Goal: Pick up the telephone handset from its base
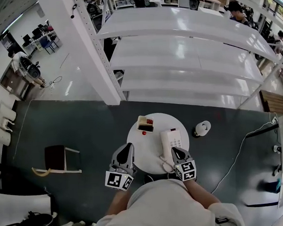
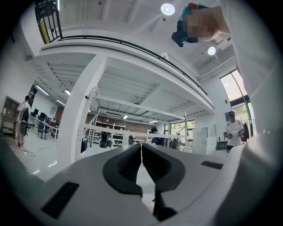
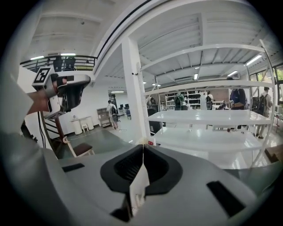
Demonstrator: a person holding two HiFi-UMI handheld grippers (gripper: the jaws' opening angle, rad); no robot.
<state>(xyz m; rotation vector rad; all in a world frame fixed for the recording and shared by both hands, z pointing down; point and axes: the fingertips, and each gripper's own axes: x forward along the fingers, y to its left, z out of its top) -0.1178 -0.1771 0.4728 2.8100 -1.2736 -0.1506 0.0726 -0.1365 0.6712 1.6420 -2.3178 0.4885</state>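
Pale-shirted shoulders edge the bottom of the frame as a person reaches over a small round counter (image 1: 142, 156). The white telephone handset (image 1: 165, 145) lies on the left side of its base (image 1: 176, 140), right of centre, with a cord (image 1: 165, 165) looping at the near end. Probably light, rigid, smooth plastic, it could slip; its narrow middle bar looks the surest hold. The right hand-held gripper (image 1: 175, 151) hovers at the base's near edge, jaws closed and empty. The left hand-held gripper (image 1: 128, 147), lower centre over the counter, is likewise closed on nothing.
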